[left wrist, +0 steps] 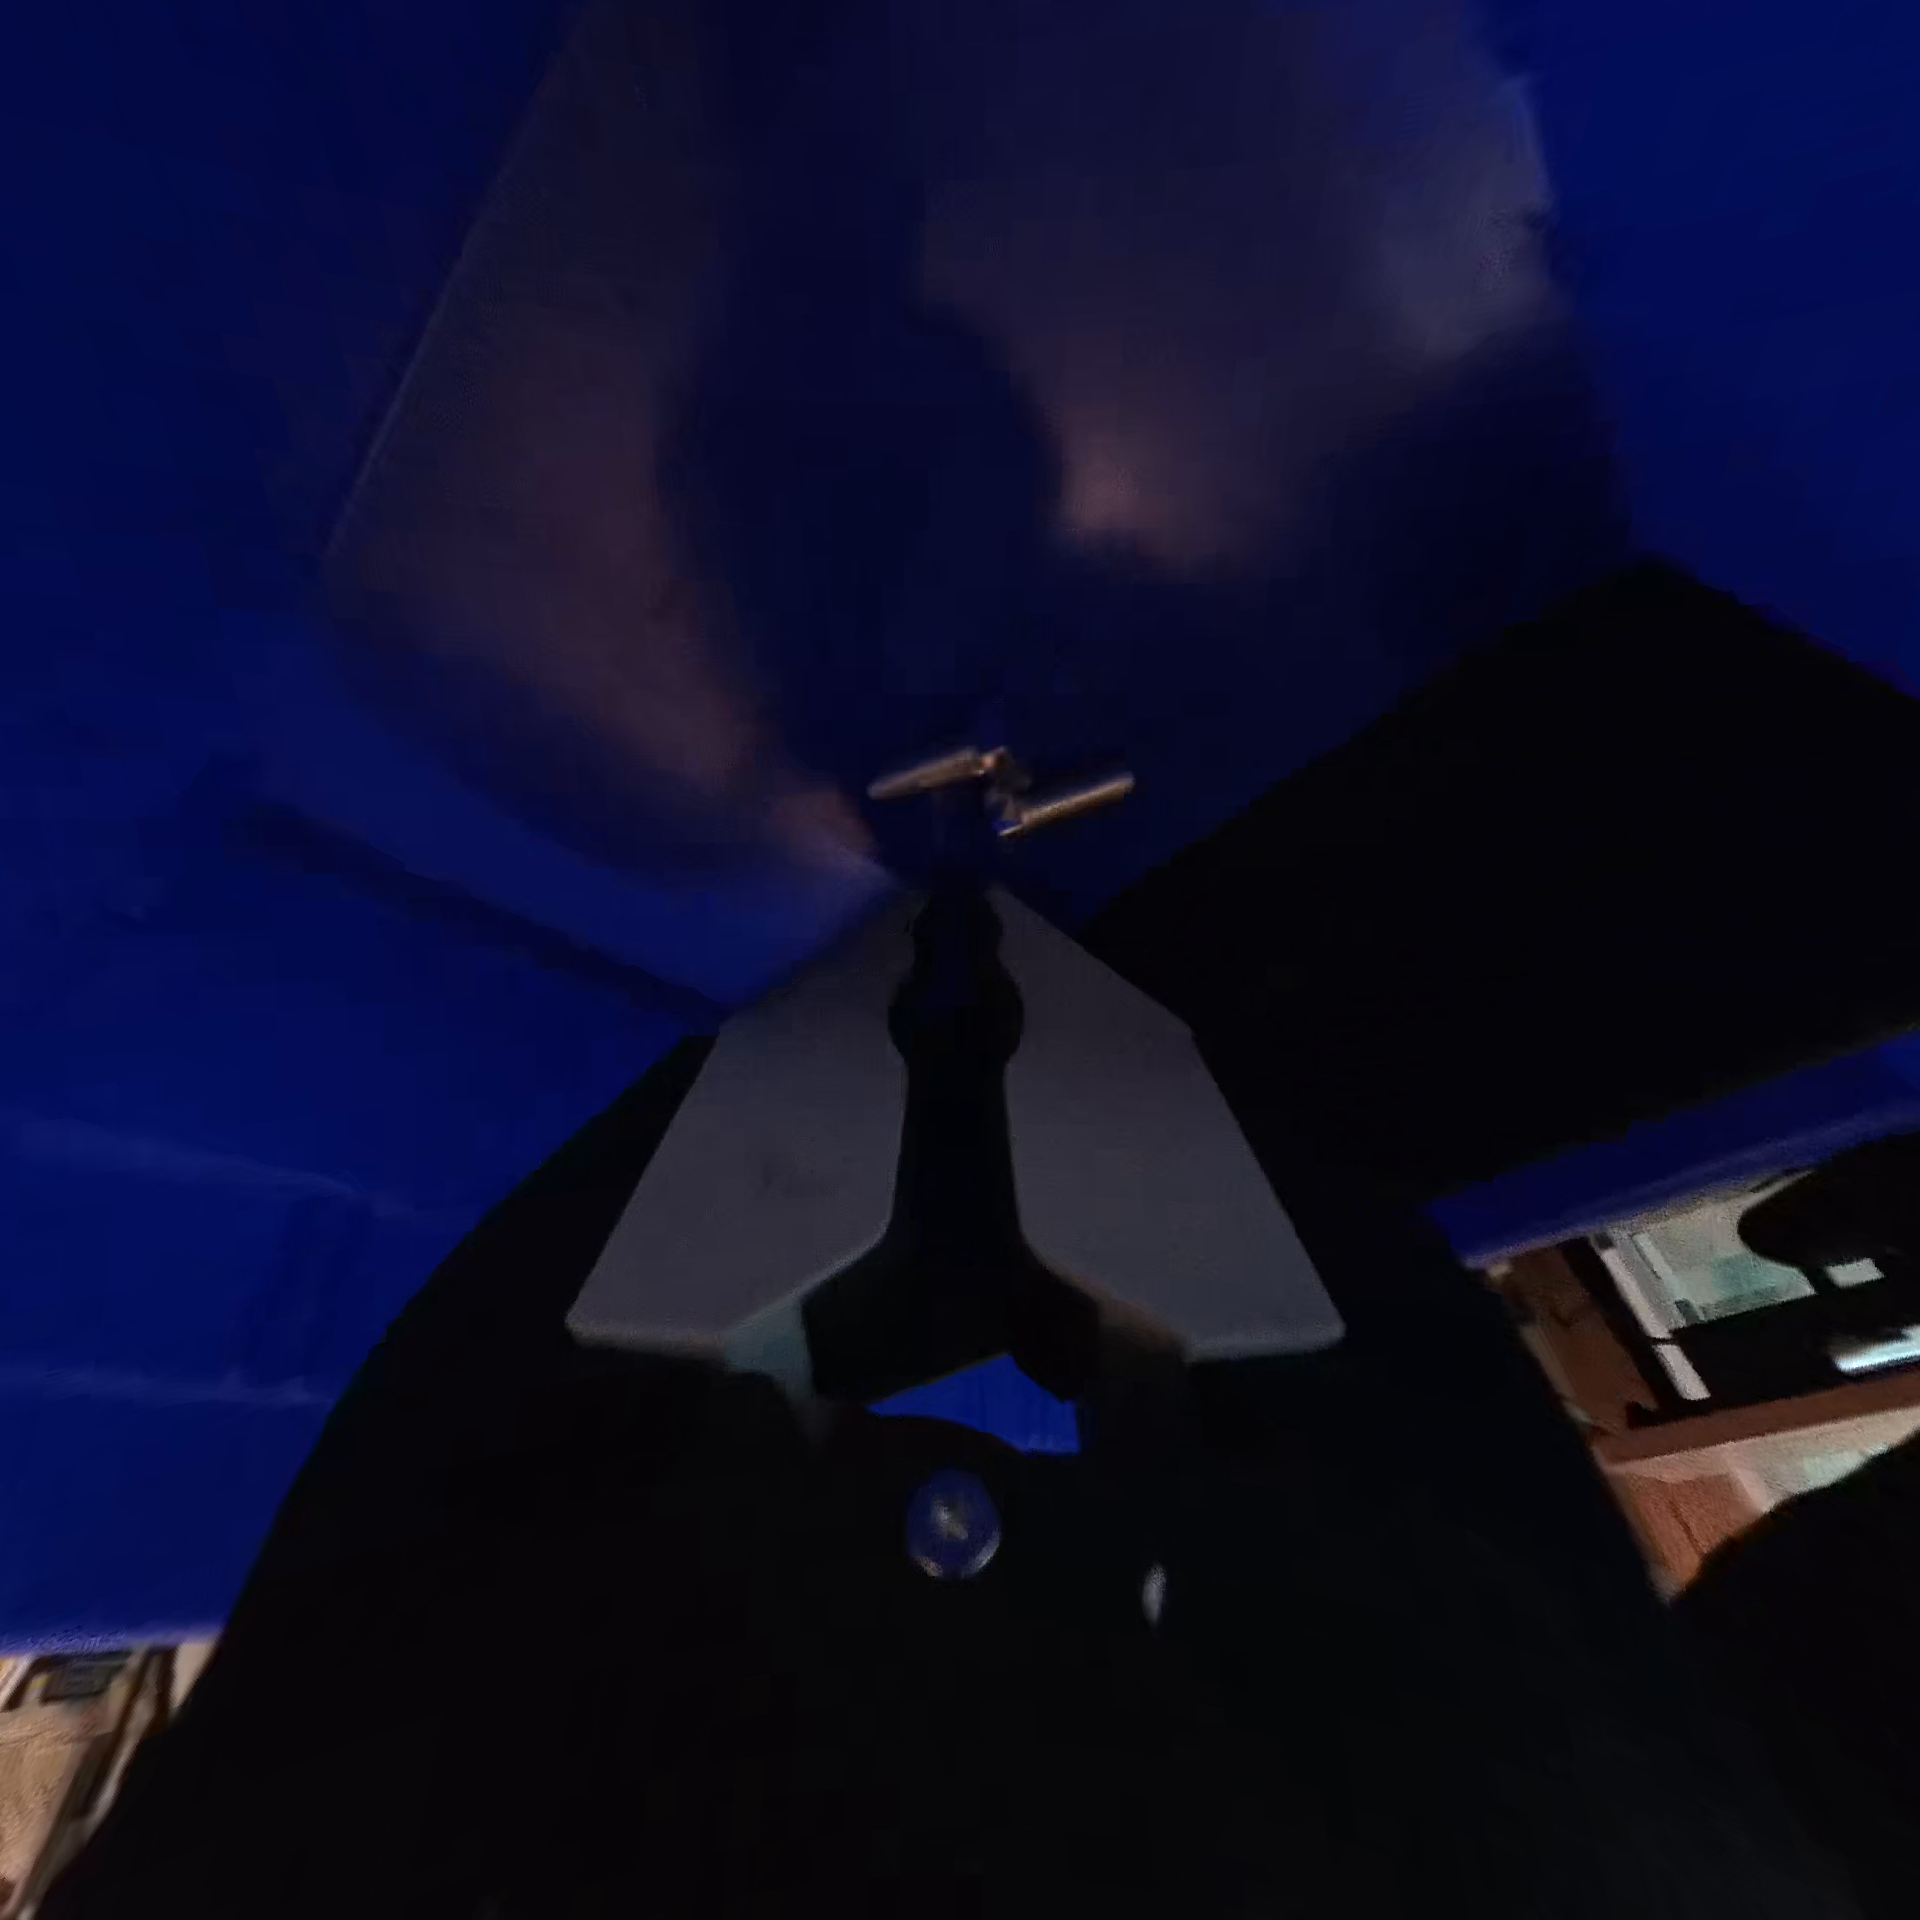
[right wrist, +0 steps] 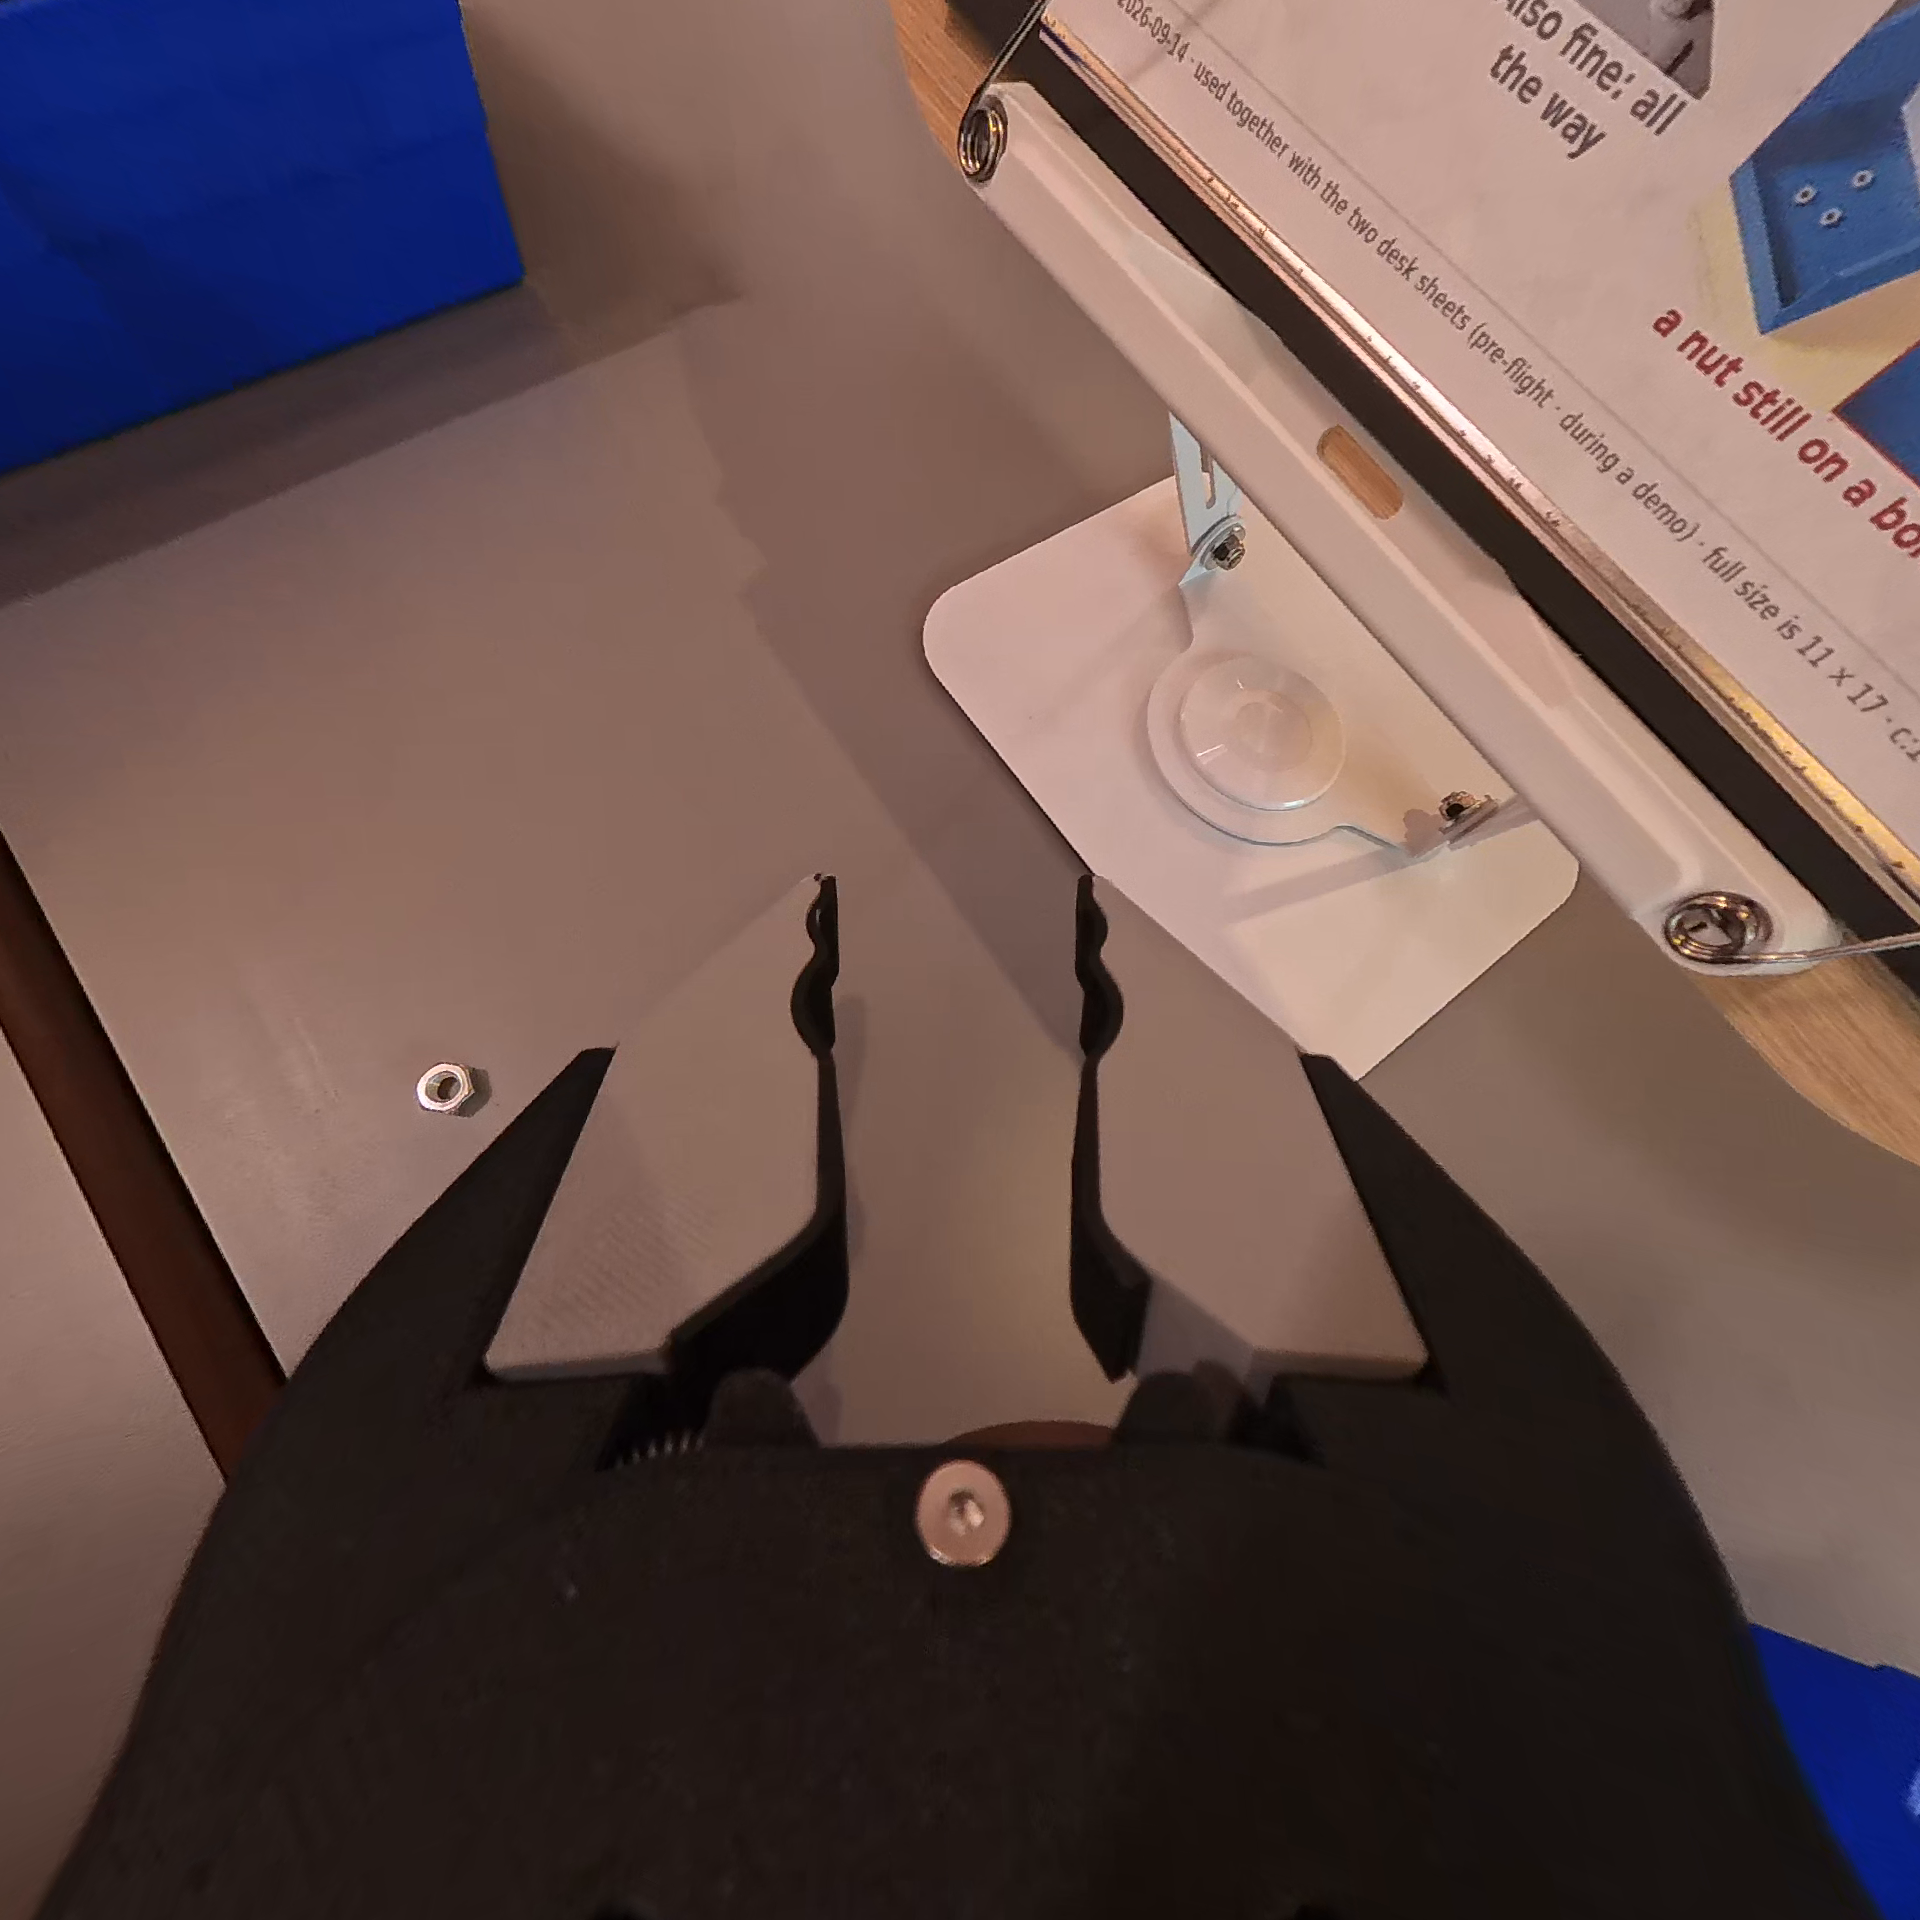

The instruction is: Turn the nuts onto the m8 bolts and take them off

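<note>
The left wrist view is dark and blurred, inside a blue bin [left wrist: 312,935]. My left gripper [left wrist: 951,904] has its fingers pressed together. Two small metal bolts [left wrist: 997,790] lie just beyond its tips on the bin floor; I cannot tell whether the tips touch them. In the right wrist view my right gripper [right wrist: 954,894] is open and empty above the grey table top [right wrist: 416,779]. A single silver nut [right wrist: 447,1088] lies on the table to the left of its left finger [right wrist: 821,1039].
A blue bin [right wrist: 239,187] stands at the far left in the right wrist view. A white stand base [right wrist: 1247,748] carries a tilted board with a printed sheet [right wrist: 1558,312] at the right. A dark table edge [right wrist: 125,1143] runs down the left. There is about 45 cm between the tips of the two grippers. The single silver nut [right wrist: 447,1088] sits 15 cm or so from the ends of my right fingers.
</note>
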The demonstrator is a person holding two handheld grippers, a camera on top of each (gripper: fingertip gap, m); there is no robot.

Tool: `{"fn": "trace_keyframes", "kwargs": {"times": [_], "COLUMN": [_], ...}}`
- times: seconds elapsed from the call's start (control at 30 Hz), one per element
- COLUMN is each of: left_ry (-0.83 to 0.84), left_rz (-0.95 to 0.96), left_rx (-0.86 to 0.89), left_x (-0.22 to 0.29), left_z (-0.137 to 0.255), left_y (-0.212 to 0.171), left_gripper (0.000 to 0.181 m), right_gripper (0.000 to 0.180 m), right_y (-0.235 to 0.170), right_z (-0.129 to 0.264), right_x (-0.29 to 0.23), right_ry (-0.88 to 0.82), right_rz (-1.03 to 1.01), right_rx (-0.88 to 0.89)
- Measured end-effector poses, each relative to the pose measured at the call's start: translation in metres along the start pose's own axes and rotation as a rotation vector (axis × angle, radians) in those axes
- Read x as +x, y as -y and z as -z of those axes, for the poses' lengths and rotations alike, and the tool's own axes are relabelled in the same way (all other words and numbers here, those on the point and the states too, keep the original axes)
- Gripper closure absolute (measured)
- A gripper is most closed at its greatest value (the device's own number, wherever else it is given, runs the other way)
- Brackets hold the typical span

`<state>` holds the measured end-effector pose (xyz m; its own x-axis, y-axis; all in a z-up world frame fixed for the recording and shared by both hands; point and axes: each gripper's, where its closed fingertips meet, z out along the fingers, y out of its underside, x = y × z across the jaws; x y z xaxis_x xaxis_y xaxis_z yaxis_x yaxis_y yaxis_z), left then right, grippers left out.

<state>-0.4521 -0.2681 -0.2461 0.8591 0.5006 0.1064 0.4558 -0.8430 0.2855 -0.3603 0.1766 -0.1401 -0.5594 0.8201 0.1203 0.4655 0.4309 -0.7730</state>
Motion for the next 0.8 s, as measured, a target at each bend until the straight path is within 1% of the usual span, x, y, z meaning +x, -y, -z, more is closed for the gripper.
{"fn": "trace_keyframes", "kwargs": {"times": [0.03,0.07,0.1,0.13,0.17,0.2,0.27,0.3,0.33,0.37,0.4,0.43,0.5,0.53,0.57,0.6,0.63,0.73,0.8], "left_ry": [0.014,-0.025,-0.118,-0.163,-0.149,-0.17,-0.216,-0.235,-0.21,-0.207,-0.185,-0.099,0.207,0.286,0.235,0.078,0.011,-0.064,-0.048], "left_rz": [-0.028,-0.06,-0.095,-0.135,-0.166,-0.167,-0.2,-0.264,-0.308,-0.295,-0.255,-0.215,-0.113,-0.037,-0.012,-0.053,-0.097,-0.165,-0.182], "left_rx": [0.0,0.028,0.069,0.104,0.125,0.142,0.245,0.276,0.299,0.309,0.341,0.405,0.494,0.522,0.528,0.501,0.493,0.341,0.182], "left_x": [0.001,0.012,0.032,0.046,0.049,0.054,0.07,0.08,0.081,0.081,0.075,0.061,0.01,-0.008,-0.005,0.02,0.033,0.047,0.041], "left_z": [0.001,0.003,0.005,0.007,0.007,0.008,0.013,0.014,0.012,0.012,0.014,0.019,0.03,0.036,0.033,0.024,0.022,0.011,0.002], "left_y": [0.005,0.013,0.022,0.032,0.04,0.046,0.064,0.066,0.068,0.07,0.076,0.086,0.101,0.103,0.102,0.097,0.093,0.063,0.032], "left_gripper": [0.181,0.181,0.181,0.181,0.181,0.181,0.181,0.181,0.181,0.181,0.181,0.181,0.181,0.181,0.181,0.181,0.181,0.181,0.181], "right_gripper": [0.136,0.136,0.136,0.136,0.136,0.137,0.137,0.137,0.137,0.137,0.137,0.137,0.137,0.137,0.137,0.137,0.137,0.137,0.137], "right_y": [0.0,0.0,0.0,0.001,0.001,0.002,0.003,0.004,0.004,0.005,0.005,0.005,0.005,0.004,0.004,0.004,0.004,0.004,0.002], "right_z": [0.0,0.001,0.001,0.002,0.002,0.003,0.004,0.005,0.005,0.005,0.005,0.005,0.005,0.005,0.005,0.005,0.006,0.005,0.003], "right_x": [0.0,0.001,0.001,0.002,0.002,0.002,0.001,0.001,0.001,0.001,0.001,0.001,0.0,0.0,0.0,0.0,0.0,0.001,0.001], "right_ry": [0.0,0.001,0.001,0.001,0.001,0.001,0.004,0.003,0.001,0.0,0.0,0.001,0.002,0.0,-0.002,-0.003,-0.003,0.001,0.003], "right_rz": [-0.001,-0.003,-0.004,-0.005,-0.006,-0.007,-0.008,-0.006,-0.003,-0.001,-0.002,-0.004,-0.001,0.001,0.002,0.002,0.001,-0.003,-0.003], "right_rx": [0.002,0.003,0.003,0.005,0.008,0.013,0.016,0.017,0.019,0.022,0.022,0.021,0.02,0.017,0.017,0.017,0.018,0.018,0.009]}}
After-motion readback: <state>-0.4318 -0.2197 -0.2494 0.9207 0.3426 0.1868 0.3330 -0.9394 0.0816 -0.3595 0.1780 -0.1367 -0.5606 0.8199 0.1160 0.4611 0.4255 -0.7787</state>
